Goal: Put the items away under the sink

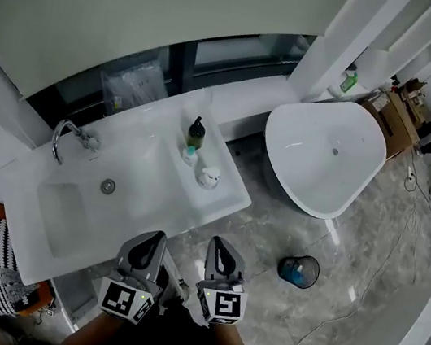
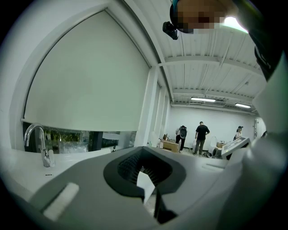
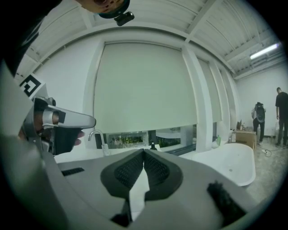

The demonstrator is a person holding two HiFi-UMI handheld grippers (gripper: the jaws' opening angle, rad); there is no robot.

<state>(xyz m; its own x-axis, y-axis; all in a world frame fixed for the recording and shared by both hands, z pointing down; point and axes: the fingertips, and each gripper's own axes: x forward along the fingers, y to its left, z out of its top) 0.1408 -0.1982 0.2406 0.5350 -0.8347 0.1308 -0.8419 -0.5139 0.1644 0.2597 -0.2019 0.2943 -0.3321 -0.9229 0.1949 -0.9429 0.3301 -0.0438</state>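
Camera on the head; one each on the left gripper [image 1: 156,238] and the right gripper [image 1: 217,244].
The head view looks steeply down on the sink counter [image 1: 223,198], the bathtub [image 1: 325,158] and the floor [image 1: 365,260]. Both gripper views look nearly level over their own jaws, low at the counter, toward the window blind [image 2: 85,85] [image 3: 144,85]. All three share the faucet [image 1: 60,140] [image 2: 43,148] [image 3: 103,143]; the right gripper view also shows the bathtub [image 3: 229,164].

Count on the worktop [image 1: 223,199]: one dark pump bottle [image 1: 196,133], one small teal-capped container [image 1: 190,154], one white round object [image 1: 210,177]. Fixtures: one tap [image 1: 65,138], one sink [image 1: 68,212], one bathtub [image 1: 308,161]. One blue bin [image 1: 298,271]. Background: three people [image 2: 201,133].
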